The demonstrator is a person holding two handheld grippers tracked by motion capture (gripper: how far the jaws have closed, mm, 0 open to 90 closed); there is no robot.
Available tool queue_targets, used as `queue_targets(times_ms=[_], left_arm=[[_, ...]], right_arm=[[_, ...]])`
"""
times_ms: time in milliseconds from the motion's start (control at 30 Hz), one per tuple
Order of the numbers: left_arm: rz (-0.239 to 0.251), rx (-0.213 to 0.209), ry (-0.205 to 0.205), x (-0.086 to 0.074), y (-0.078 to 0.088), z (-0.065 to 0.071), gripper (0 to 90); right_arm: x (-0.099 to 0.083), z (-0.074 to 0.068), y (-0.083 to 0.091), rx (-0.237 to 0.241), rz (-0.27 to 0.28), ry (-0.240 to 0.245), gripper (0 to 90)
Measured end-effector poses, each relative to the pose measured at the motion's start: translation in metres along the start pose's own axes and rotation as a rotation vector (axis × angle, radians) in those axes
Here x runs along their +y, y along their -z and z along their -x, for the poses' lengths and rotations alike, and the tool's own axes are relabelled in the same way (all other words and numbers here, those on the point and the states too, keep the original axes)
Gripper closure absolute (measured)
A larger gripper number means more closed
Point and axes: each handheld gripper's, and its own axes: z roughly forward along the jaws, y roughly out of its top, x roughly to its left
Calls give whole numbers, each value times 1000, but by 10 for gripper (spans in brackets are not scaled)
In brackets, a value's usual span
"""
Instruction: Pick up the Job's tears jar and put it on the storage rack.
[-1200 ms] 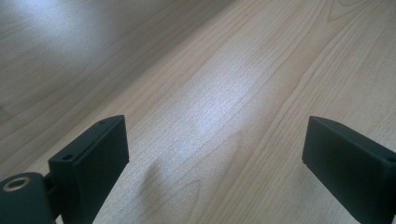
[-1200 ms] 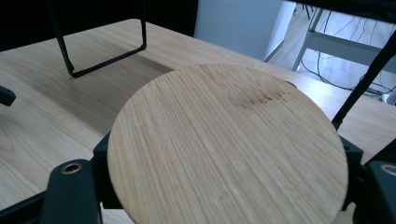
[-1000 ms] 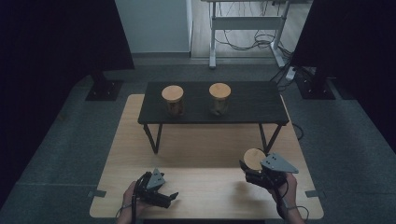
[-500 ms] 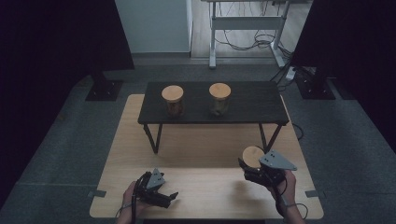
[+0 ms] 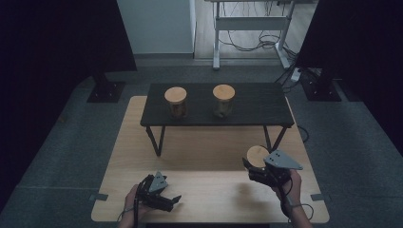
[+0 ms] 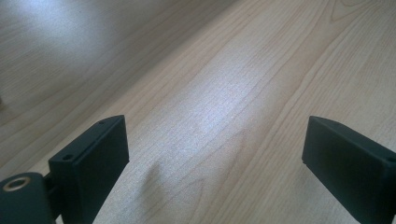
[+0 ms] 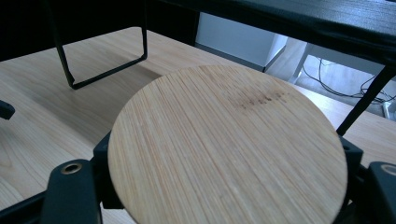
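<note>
A jar with a round bamboo lid (image 5: pixel 257 155) is between the jaws of my right gripper (image 5: pixel 254 165), which is shut on it just above the wooden board, at the front right. In the right gripper view the lid (image 7: pixel 229 140) covers the jar's body, with the black jaws of the right gripper (image 7: pixel 229 158) on either side of it. My left gripper (image 5: pixel 174 200) lies on the board at the front left, pointing right. Its jaws stand wide open over bare wood (image 6: pixel 215 144). Two more bamboo-lidded jars (image 5: pixel 176 101) (image 5: pixel 223 99) stand upright on the low black table (image 5: pixel 256 107).
The low black table has thin wire legs (image 5: pixel 156 140) (image 7: pixel 70 70) and stands on the far half of the wooden board (image 5: pixel 209 190). Grey floor surrounds the board. A desk frame with cables (image 5: pixel 252 28) stands far behind.
My right gripper has carried the jar slightly away from the person, toward the black table. The left gripper has stayed where it was.
</note>
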Motion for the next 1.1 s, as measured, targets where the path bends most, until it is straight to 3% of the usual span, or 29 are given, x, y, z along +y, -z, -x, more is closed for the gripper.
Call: queue_targets(times_ms=[1100], left_arm=[[6, 6, -5, 0, 2, -1, 71]], right_arm=[[31, 5, -4, 16, 28, 15, 247]])
